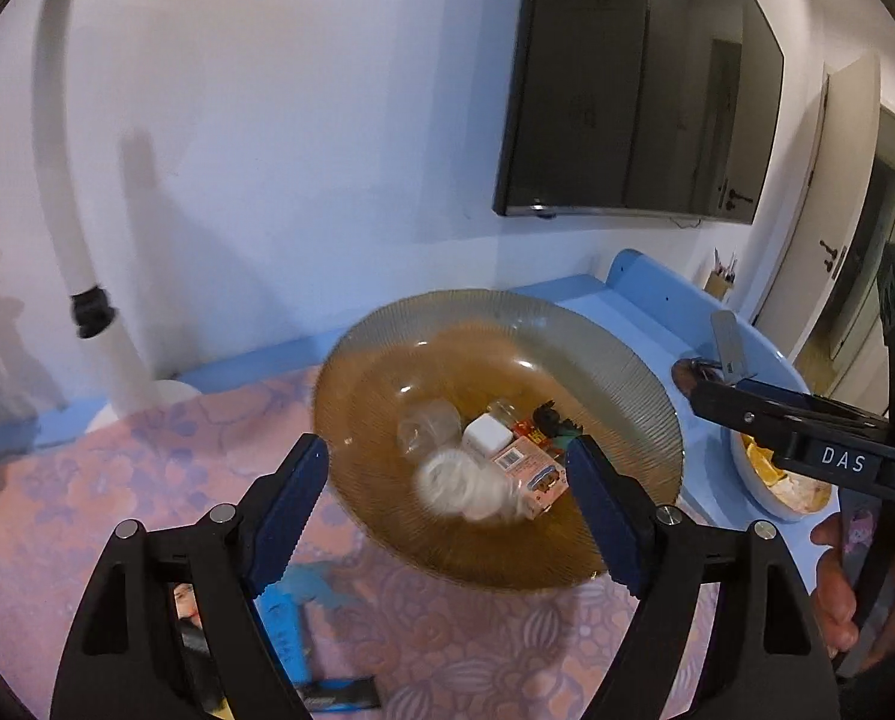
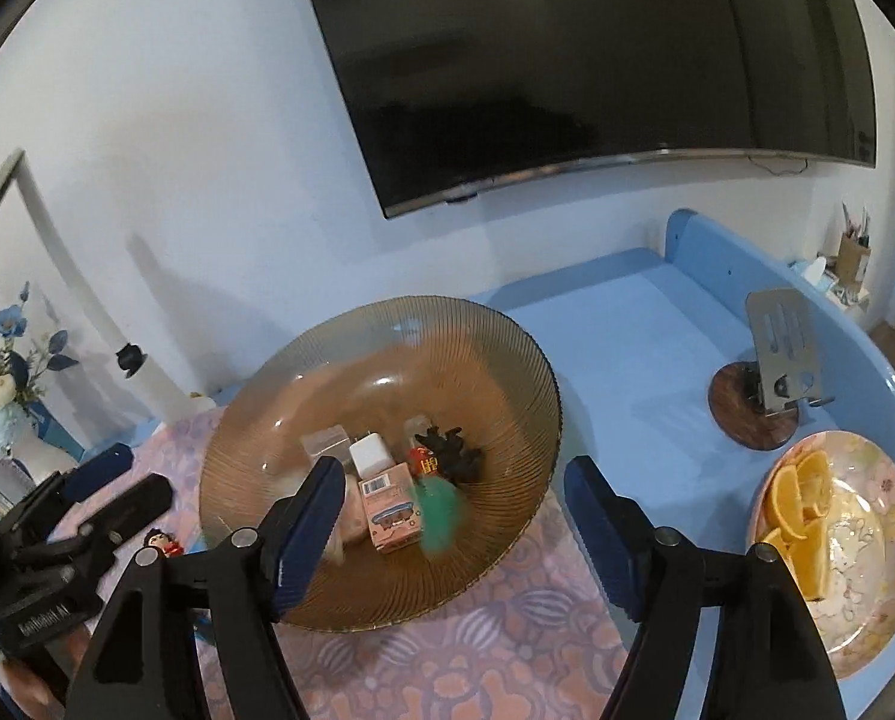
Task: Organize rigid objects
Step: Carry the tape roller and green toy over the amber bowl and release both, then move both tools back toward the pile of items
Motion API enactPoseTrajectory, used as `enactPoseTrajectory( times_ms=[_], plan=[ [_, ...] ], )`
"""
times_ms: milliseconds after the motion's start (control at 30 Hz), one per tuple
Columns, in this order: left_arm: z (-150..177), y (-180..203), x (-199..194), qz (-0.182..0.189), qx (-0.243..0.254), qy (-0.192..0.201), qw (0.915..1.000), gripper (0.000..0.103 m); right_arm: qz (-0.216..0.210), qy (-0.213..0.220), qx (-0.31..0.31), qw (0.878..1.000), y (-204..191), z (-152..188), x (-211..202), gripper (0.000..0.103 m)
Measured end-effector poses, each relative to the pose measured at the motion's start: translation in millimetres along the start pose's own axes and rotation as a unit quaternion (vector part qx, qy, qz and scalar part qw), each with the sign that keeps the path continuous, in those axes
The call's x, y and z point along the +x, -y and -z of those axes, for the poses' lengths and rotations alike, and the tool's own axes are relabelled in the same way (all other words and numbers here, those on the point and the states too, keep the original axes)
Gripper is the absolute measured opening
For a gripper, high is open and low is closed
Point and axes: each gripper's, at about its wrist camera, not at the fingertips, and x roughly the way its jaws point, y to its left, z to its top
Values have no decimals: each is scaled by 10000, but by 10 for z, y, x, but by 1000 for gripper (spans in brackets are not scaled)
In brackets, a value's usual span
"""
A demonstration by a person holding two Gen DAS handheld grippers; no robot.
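Observation:
A ribbed amber glass bowl (image 1: 507,318) (image 2: 507,372) stands on a pink flowered mat. In it lie a white charger cube (image 1: 486,435) (image 2: 371,453), a pink box (image 1: 528,468) (image 2: 393,516), a clear cup (image 1: 426,426), a black toy (image 2: 450,450) and a red piece (image 2: 426,463). A blurred white round object (image 1: 453,480) lies in the bowl below my left gripper (image 1: 447,510), which is open and touches nothing. A blurred green object (image 2: 441,510) lies in the bowl under my right gripper (image 2: 456,528), also open with nothing between its pads.
A small toy figure (image 2: 162,543) lies on the mat left of the bowl. A plate of orange slices (image 2: 867,630) and a metal phone stand (image 2: 771,360) sit on the blue table at the right. A vase of flowers (image 2: 3,390) stands far left; a TV hangs on the wall.

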Motion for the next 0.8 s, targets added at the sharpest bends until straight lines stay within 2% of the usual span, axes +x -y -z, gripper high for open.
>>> enactPoseTrajectory(
  times_ms=[100, 200, 400, 600, 667, 733, 800],
  plan=[
    [34, -150, -277, -51, -109, 171, 9998, 80, -101, 20, -31, 9999, -70, 38, -111, 74],
    [98, -341, -611, -153, -295, 372, 9988, 80, -414, 106, -150, 9990, -239, 101, -258, 74],
    [431, -845, -1197, -410, -840, 571, 9940, 80, -1043, 227, -1030, 9889, -929, 368, -455, 75],
    [985, -1332, -1317, -776, -1401, 268, 9867, 80, -1498, -89, -1692, 9741, -1498, 842, -290, 76],
    [1263, -1506, -1265, -1133, -1503, 84, 9821, 82, -1651, -255, -1817, 9691, -1615, 1018, -139, 79],
    [1499, -1650, -1153, -1440, -1553, -169, 9772, 81, -1584, -417, -1959, 9668, -1689, 1200, 67, 79],
    [1712, -1810, -1037, -1512, -1689, -418, 9731, 81, -1547, -629, -2040, 9646, -1718, 1354, 279, 79]
  ],
)
